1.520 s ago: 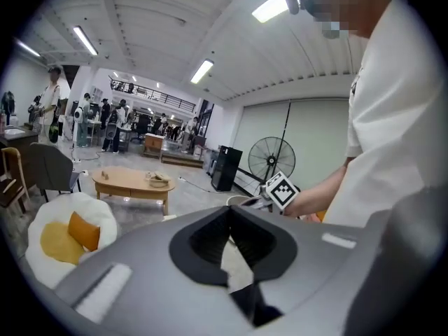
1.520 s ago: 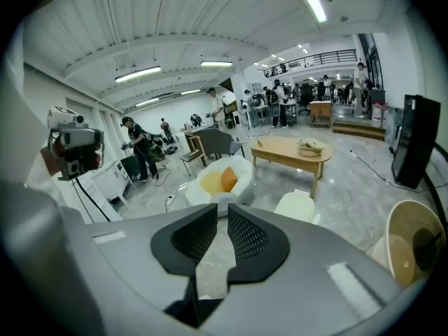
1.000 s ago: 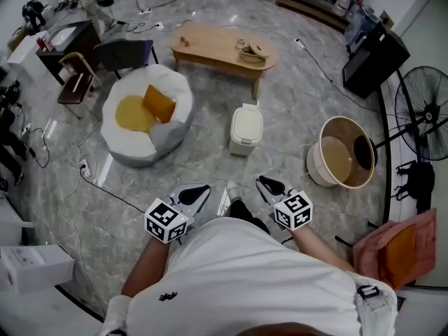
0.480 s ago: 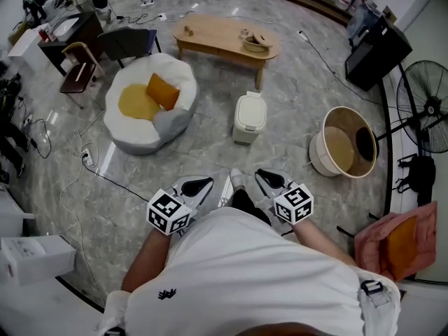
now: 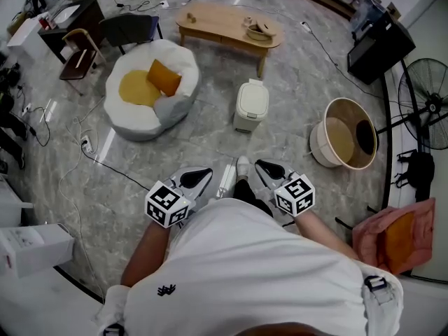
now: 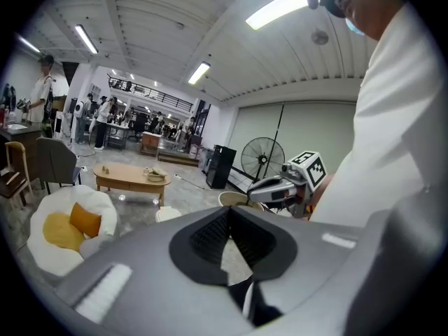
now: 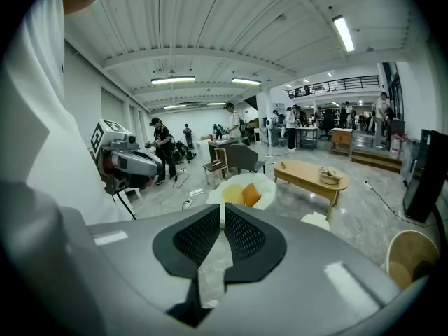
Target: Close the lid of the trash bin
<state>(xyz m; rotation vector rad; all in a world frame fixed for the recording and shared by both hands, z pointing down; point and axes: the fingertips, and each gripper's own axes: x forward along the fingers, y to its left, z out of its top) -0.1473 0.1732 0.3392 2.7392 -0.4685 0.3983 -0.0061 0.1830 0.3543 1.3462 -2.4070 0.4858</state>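
Observation:
The white trash bin [image 5: 250, 106] stands on the marble floor, some way ahead of my feet; its lid looks down. It shows small in the left gripper view [image 6: 168, 214] and in the right gripper view [image 7: 315, 220]. My left gripper [image 5: 199, 176] and right gripper [image 5: 266, 166] hang close to my body, well short of the bin and pointing toward it. In its own view the left gripper [image 6: 229, 212] has its pads together with nothing between them. The right gripper [image 7: 222, 212] is likewise shut and empty.
A white beanbag [image 5: 150, 89] with yellow and orange cushions lies left of the bin. Beyond the bin is a low wooden table [image 5: 227, 23]. A round wooden tub [image 5: 346, 142] lies to the right, near a fan [image 5: 427, 110]. Cables [image 5: 91, 159] run across the floor at left.
The room has slid slightly up in the head view. Both grippers stay by my body, shut as before.

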